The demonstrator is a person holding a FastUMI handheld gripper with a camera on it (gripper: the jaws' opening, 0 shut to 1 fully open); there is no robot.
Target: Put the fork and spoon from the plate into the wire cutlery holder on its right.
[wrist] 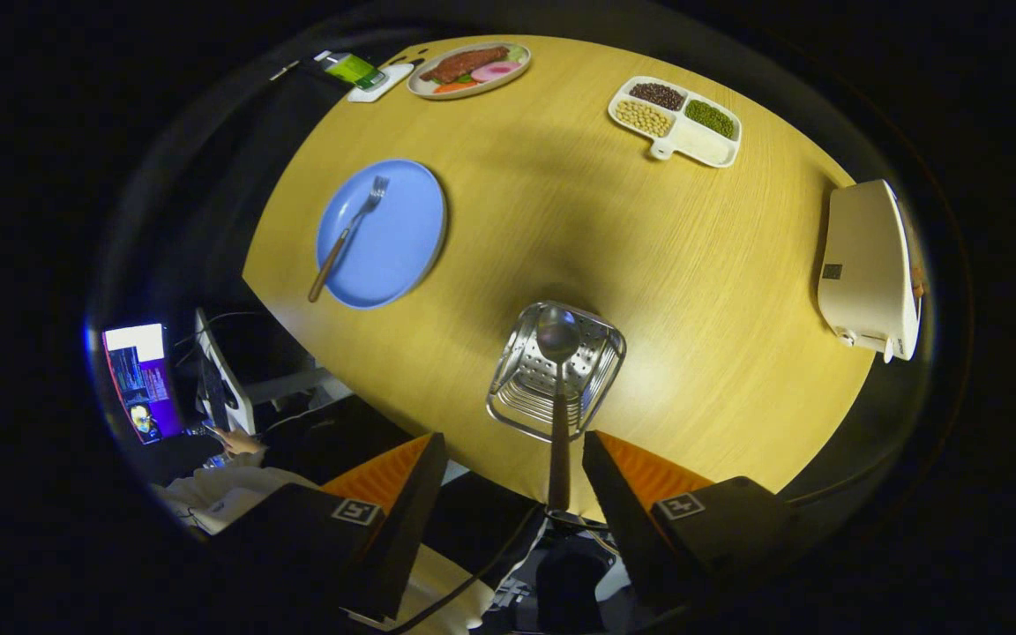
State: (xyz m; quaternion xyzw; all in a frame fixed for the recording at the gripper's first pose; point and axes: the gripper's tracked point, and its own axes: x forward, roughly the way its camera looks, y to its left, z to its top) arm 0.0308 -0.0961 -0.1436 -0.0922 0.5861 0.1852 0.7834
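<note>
A blue plate (393,251) lies on the round wooden table (667,265), well beyond my fingers and to their left. On it rests a fork (347,236) with a wooden handle that overhangs the plate's near rim. To the plate's right, just ahead of my fingers, stands the wire cutlery holder (526,397). A spoon (558,339) stands in it, bowl down inside the basket, its dark handle rising towards me between my fingers. My gripper (512,438) is open above the holder, both fingers clear of the handle.
Along the table's far side sit a plate of food (470,69), a white divided tray (676,121) of beans and a small green item on a white pad (367,78). A white appliance (870,269) stands at the right edge. Beside the table a person sits at a monitor (142,379).
</note>
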